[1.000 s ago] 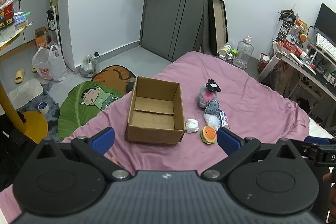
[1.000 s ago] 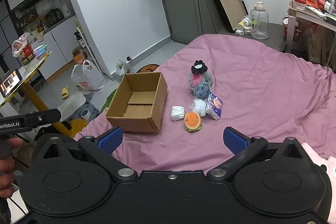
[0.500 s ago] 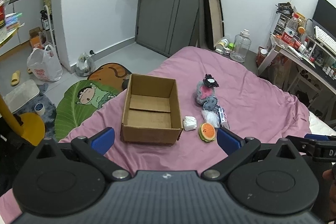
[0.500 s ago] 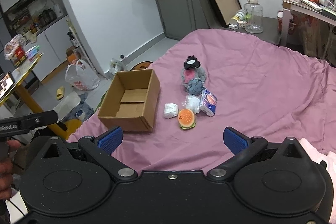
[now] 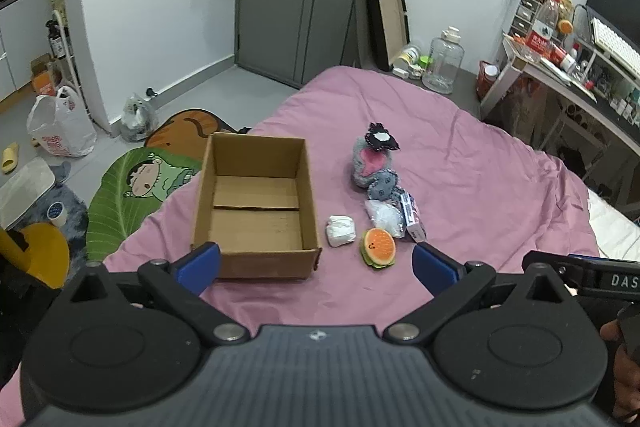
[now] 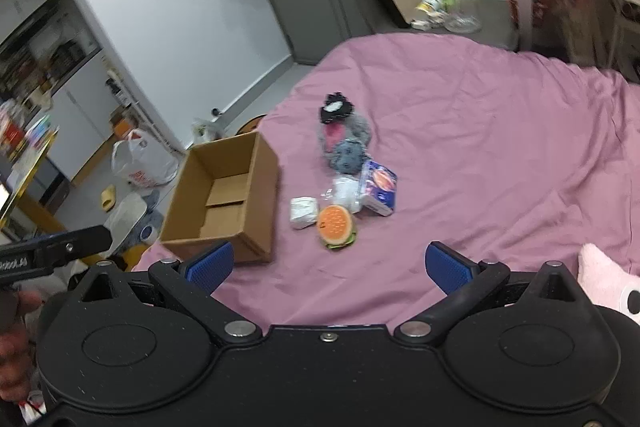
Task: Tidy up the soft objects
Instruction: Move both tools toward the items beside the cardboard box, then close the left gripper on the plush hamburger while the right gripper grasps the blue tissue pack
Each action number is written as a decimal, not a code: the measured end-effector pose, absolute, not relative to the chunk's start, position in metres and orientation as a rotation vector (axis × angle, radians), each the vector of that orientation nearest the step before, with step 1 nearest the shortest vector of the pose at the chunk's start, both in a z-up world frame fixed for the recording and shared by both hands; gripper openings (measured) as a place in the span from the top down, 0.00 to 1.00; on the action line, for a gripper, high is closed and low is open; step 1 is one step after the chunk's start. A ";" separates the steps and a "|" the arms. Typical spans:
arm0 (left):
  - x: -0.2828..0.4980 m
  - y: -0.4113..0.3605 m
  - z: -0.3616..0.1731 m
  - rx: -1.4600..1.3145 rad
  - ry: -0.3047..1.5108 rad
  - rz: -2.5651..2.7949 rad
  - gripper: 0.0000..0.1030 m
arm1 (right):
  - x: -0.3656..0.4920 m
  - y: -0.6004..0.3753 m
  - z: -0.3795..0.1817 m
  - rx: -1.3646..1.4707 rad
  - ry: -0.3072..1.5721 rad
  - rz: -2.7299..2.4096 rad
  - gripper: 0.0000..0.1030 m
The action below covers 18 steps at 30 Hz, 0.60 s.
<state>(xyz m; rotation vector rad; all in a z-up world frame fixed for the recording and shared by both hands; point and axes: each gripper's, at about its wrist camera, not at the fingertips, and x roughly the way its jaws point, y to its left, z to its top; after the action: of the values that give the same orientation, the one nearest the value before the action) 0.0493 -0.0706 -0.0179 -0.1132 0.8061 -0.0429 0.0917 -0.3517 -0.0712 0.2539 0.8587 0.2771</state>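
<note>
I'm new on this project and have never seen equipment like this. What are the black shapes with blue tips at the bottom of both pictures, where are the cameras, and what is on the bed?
There is no robot here. A person holds a hand-held grasping device in each hand, and each carries a wide-angle camera looking forward along its two blue-padded fingers. One picture comes from the left tool, the other from the right tool. Both are open and hold nothing.

On the pink bedspread stands an open cardboard box, empty inside. Beside it lie a white wad, a burger-shaped toy, a clear bag, a small printed packet and a grey plush toy with a black piece on top. Nothing has gone into the box yet.
</note>
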 end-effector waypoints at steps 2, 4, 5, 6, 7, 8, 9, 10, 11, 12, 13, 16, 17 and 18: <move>0.056 -0.075 -0.019 -0.111 0.807 -0.053 0.02 | 0.099 -0.358 -0.076 0.277 0.867 0.275 0.00; 0.064 -0.080 -0.021 -0.116 0.808 -0.059 0.02 | 0.106 -0.362 -0.080 0.290 0.874 0.273 0.00; 0.068 -0.083 -0.021 -0.117 0.809 -0.065 0.02 | 0.109 -0.364 -0.082 0.291 0.875 0.269 0.00; 0.072 -0.086 -0.022 -0.115 0.810 -0.068 0.02 | 0.112 -0.366 -0.084 0.291 0.875 0.268 0.00; 0.075 -0.089 -0.024 -0.112 0.810 -0.069 0.03 | 0.116 -0.368 -0.086 0.296 0.876 0.266 0.00; 0.079 -0.092 -0.026 -0.109 0.812 -0.070 0.03 | 0.119 -0.369 -0.087 0.303 0.878 0.265 0.00; 0.083 -0.095 -0.028 -0.108 0.818 -0.072 0.03 | 0.122 -0.371 -0.089 0.309 0.878 0.264 0.00; 0.087 -0.096 -0.030 -0.110 0.826 -0.074 0.04 | 0.125 -0.373 -0.090 0.317 0.877 0.262 0.00; 0.091 -0.099 -0.033 -0.115 0.833 -0.076 0.05 | 0.127 -0.374 -0.092 0.325 0.875 0.261 0.00; 0.095 -0.100 -0.036 -0.118 0.841 -0.076 0.07 | 0.130 -0.376 -0.094 0.333 0.873 0.261 0.00; 0.099 -0.102 -0.039 -0.120 0.849 -0.075 0.10 | 0.133 -0.377 -0.096 0.341 0.872 0.266 0.00; 0.109 -0.107 -0.047 -0.125 0.868 -0.079 0.14 | 0.142 -0.378 -0.106 0.348 0.879 0.275 0.01; 0.112 -0.110 -0.050 -0.124 0.871 -0.082 0.14 | 0.145 -0.378 -0.109 0.354 0.884 0.276 0.04; 0.115 -0.113 -0.053 -0.120 0.877 -0.086 0.15 | 0.148 -0.379 -0.113 0.364 0.891 0.277 0.06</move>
<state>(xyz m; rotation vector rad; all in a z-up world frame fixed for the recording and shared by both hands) 0.1153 -0.1128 -0.0531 -0.1198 0.8769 -0.0859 0.1480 -0.3794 -0.1126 0.3636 0.8912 0.2765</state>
